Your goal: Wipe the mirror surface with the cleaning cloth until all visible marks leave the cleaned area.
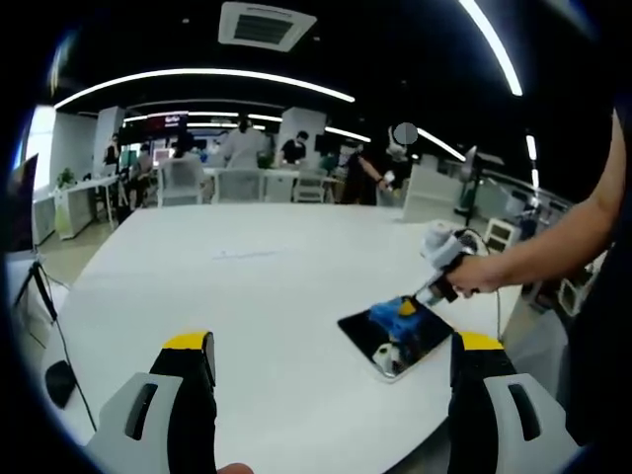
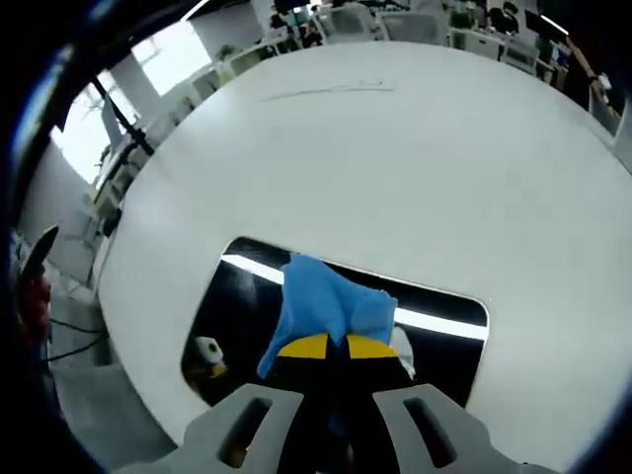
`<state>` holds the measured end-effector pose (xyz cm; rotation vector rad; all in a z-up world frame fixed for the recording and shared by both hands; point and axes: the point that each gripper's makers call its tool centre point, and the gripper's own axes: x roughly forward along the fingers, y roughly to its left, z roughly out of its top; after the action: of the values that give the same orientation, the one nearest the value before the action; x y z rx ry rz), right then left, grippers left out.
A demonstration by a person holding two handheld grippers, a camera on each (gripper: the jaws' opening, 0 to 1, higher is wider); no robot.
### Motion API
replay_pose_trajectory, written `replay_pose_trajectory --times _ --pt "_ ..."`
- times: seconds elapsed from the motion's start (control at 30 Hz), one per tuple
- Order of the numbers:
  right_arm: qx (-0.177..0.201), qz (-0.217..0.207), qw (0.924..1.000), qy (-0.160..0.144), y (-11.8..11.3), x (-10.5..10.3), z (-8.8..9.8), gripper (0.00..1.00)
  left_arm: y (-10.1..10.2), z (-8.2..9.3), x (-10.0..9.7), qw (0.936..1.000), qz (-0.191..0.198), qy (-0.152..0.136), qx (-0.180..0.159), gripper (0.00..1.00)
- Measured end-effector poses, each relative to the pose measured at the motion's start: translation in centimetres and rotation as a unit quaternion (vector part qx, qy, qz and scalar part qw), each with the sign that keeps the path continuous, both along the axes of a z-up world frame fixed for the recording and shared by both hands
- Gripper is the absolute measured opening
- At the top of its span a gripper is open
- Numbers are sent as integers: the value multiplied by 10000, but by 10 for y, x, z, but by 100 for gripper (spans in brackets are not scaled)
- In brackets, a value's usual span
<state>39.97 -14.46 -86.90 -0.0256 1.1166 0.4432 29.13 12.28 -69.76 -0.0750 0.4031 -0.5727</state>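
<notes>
A dark rectangular mirror (image 2: 242, 301) lies flat on the white round table (image 2: 395, 168). My right gripper (image 2: 329, 347) is shut on a blue cleaning cloth (image 2: 321, 301), which is pressed down on the mirror's middle. In the left gripper view the mirror (image 1: 380, 341) sits at the table's right front, with the blue cloth (image 1: 400, 318) on it and the right gripper (image 1: 407, 308) held by a person's hand (image 1: 474, 272) above it. My left gripper (image 1: 331, 351) is open, hovering over the table to the left of the mirror with nothing between its fingers.
The table's (image 1: 247, 267) surface stretches far and left of the mirror. A tripod leg (image 1: 44, 296) stands off the table's left edge. Desks, chairs and several people (image 1: 237, 148) fill the room's back. The person's arm (image 1: 563, 237) reaches in from the right.
</notes>
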Motion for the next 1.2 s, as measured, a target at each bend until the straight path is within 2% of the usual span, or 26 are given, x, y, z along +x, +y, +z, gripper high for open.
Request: replay_pose_trajectory --times 0.2,0.5,0.8,0.97,1.2 --pt "-65 103 9999 -64 3 6 5 0 1 -1 -2 10000 35 43 25 99" --pt "-63 85 9999 -129 4 27 2 0 -1 -2 -5 9999 85 78 24 99" --pt "-24 31 9999 -146 6 31 5 0 -2 -5 -7 9998 137 127 -3 99" --pt "20 35 9999 -141 4 39 -2 0 -5 -4 -6 9999 127 116 -3 99" --pt "-19 72 9998 -167 -1 36 0 0 -8 -2 -5 9999 106 103 41 99"
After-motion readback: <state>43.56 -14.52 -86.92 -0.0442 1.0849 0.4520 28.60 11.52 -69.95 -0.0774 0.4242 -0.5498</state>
